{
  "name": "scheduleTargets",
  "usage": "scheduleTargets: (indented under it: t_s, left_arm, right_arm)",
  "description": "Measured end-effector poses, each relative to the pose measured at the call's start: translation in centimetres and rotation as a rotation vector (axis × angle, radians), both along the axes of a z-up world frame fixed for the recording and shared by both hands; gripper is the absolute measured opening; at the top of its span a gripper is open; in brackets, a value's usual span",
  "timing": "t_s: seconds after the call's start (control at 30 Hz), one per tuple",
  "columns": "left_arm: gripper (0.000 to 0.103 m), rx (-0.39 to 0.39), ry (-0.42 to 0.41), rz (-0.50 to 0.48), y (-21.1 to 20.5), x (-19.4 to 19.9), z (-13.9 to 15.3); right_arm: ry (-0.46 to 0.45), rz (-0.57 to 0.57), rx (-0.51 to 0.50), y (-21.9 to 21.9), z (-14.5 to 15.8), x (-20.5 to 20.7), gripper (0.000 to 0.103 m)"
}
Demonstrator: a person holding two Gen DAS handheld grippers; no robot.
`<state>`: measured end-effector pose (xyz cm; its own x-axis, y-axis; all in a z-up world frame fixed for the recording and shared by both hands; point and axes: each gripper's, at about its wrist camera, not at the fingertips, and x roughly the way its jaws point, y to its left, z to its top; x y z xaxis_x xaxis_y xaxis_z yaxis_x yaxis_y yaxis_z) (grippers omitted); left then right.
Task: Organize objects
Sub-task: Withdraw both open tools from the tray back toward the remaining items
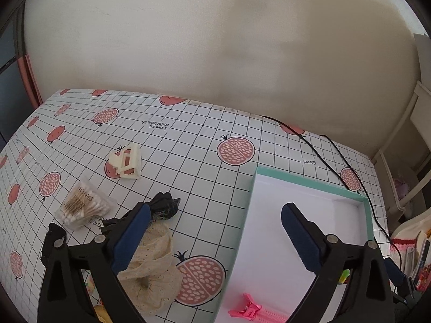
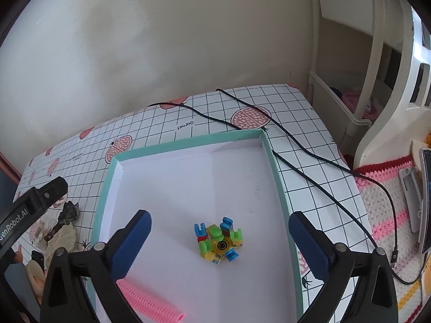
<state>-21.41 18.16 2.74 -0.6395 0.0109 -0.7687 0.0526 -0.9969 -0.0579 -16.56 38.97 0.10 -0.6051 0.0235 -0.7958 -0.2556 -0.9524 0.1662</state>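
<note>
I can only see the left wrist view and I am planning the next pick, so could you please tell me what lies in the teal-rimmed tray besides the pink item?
Observer: A multicoloured block toy lies on the white floor of the tray, apart from the walls.
Operator: Thank you. Is the right gripper holding anything?
Observer: No. The right gripper is open and empty, and the toy sits between its fingers in the right wrist view.
</note>
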Motion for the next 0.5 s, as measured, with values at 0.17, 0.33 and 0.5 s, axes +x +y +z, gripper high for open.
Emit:
scheduleTargets:
  t_s: [0.17, 0.33, 0.5]
  left_arm:
    - [0.098, 0.009, -0.001, 0.010, -0.37, 0.02, 0.00]
    - [0.098, 0.012, 0.004, 0.010, -0.32, 0.04, 0.14]
    - [0.098, 0.010, 0.006, 0.010, -0.34, 0.07, 0.19]
  right_arm:
    - [0.000, 0.006, 0.002, -0.12, -0.11, -0.07, 0.103]
    - [-0.004, 0.006, 0.003, -0.12, -0.20, -0.12, 0.103]
    - [-0.004, 0.006, 0.001, 0.03, -0.20, -0.11, 0.103]
